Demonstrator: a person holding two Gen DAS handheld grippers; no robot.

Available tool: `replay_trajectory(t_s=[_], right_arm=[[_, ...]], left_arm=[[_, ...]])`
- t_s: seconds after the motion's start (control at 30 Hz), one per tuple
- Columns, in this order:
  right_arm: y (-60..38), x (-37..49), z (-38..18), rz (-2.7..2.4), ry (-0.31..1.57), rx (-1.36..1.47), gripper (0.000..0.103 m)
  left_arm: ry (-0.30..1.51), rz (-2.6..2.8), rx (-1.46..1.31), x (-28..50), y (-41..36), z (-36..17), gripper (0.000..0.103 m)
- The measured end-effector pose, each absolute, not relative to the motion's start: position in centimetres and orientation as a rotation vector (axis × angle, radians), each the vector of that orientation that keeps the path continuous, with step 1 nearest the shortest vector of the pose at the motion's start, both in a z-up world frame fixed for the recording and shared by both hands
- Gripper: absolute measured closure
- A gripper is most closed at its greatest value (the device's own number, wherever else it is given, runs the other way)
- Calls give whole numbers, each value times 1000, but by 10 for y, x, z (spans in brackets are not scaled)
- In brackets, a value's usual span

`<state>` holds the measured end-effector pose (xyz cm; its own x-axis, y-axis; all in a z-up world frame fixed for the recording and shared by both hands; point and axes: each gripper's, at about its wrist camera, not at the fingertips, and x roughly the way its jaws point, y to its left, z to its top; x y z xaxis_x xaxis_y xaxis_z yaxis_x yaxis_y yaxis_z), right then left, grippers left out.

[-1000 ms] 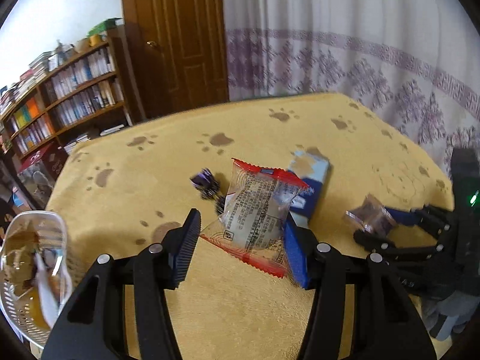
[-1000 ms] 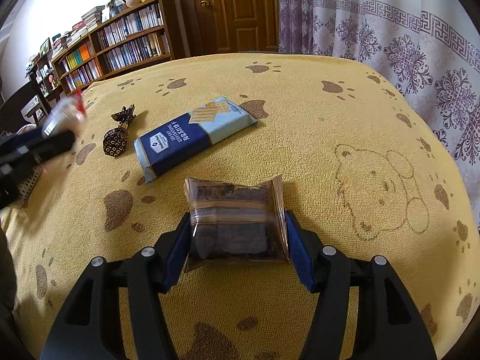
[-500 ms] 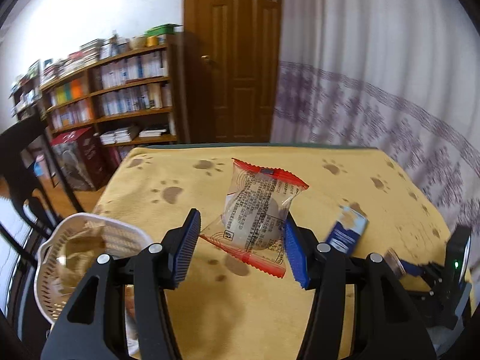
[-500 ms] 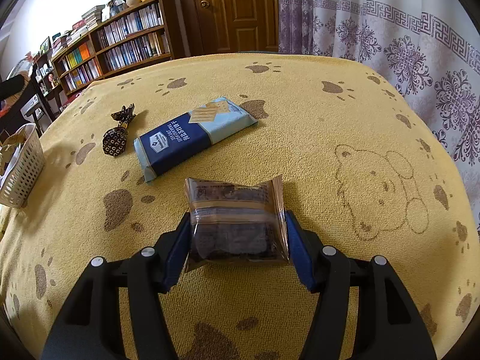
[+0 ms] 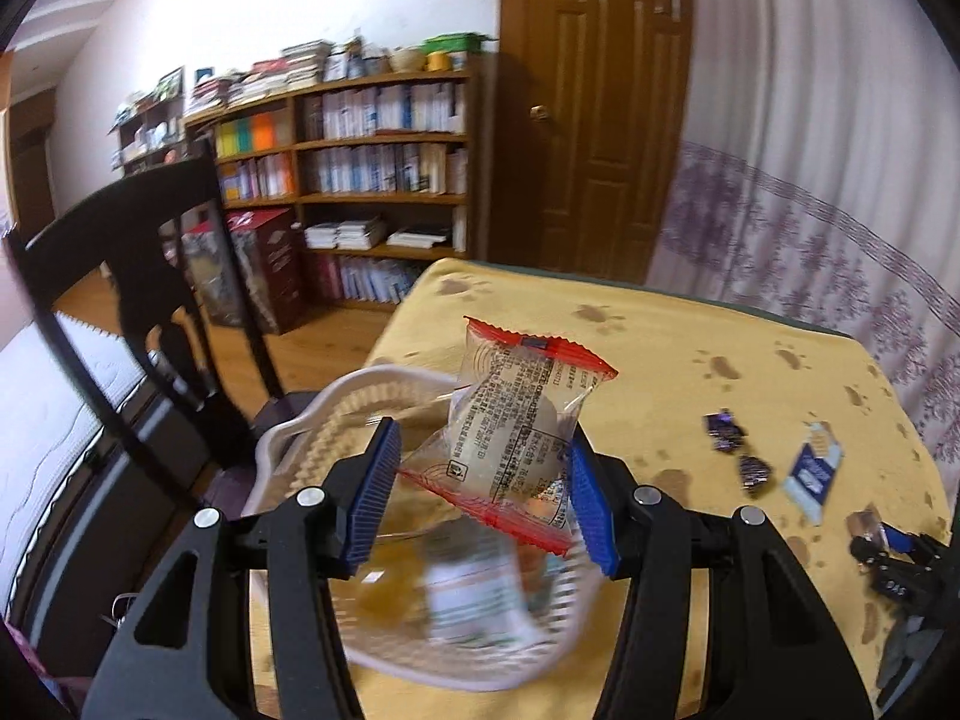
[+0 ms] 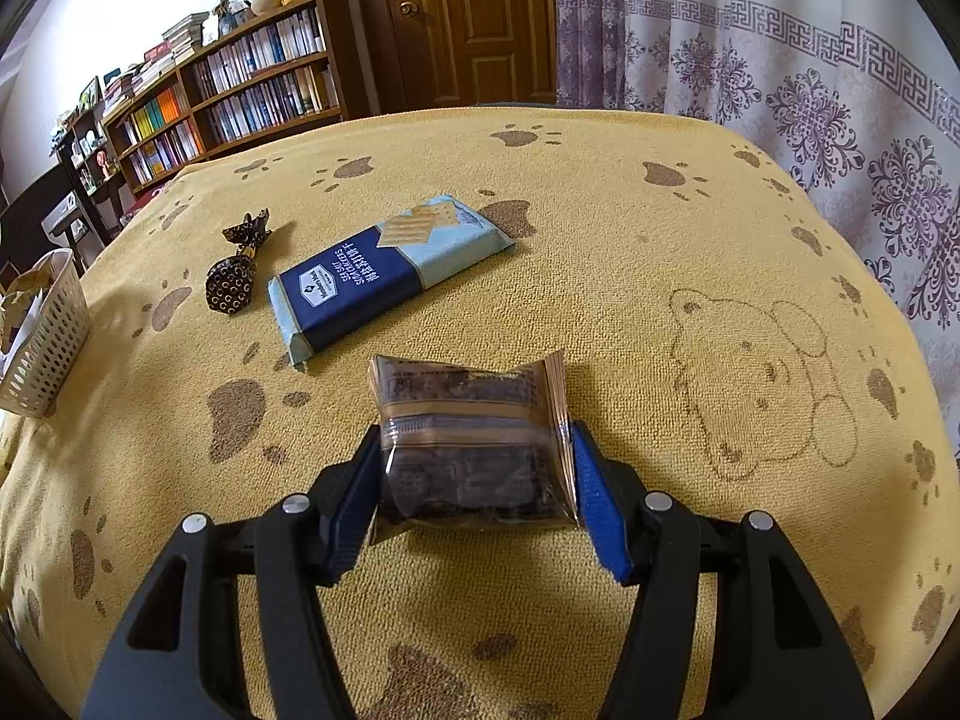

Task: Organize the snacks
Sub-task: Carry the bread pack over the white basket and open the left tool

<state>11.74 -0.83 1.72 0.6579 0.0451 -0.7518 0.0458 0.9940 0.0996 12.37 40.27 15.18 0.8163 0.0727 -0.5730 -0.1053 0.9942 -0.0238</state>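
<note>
Only the left wrist view looks into the white basket (image 5: 288,450), low in frame, holding blurred wrappers (uncountable). Above it, the left gripper (image 5: 480,492) pinches one red-edged clear packet (image 5: 516,420). The right gripper (image 6: 477,498) clamps one brown packet (image 6: 468,444); one cracker pack (image 6: 384,276) and one twisted candy (image 6: 234,276) lie upper left.
</note>
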Motion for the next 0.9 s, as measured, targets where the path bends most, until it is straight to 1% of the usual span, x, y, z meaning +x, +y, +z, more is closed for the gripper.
replay_trajectory(t_s=[0.2, 0.37, 0.47, 0.5, 0.53, 0.6, 0.9], right_arm=[[-10, 117, 18, 1, 852, 117, 43], [-9, 117, 18, 1, 852, 118, 43], [-9, 117, 18, 2, 851, 118, 43], [-9, 117, 18, 2, 851, 118, 43], [-9, 117, 18, 2, 851, 118, 43], [-9, 117, 18, 2, 851, 118, 43], [-9, 117, 18, 2, 851, 118, 43]], left_arm=[[629, 143, -118, 124, 446, 140, 47], [648, 167, -140, 133, 458, 134, 48], [656, 165, -154, 134, 459, 131, 42], [653, 169, -161, 134, 459, 131, 37], [651, 177, -162, 132, 459, 132, 28], [644, 182, -170, 131, 460, 133, 19], [618, 239, -196, 127, 473, 138, 19]])
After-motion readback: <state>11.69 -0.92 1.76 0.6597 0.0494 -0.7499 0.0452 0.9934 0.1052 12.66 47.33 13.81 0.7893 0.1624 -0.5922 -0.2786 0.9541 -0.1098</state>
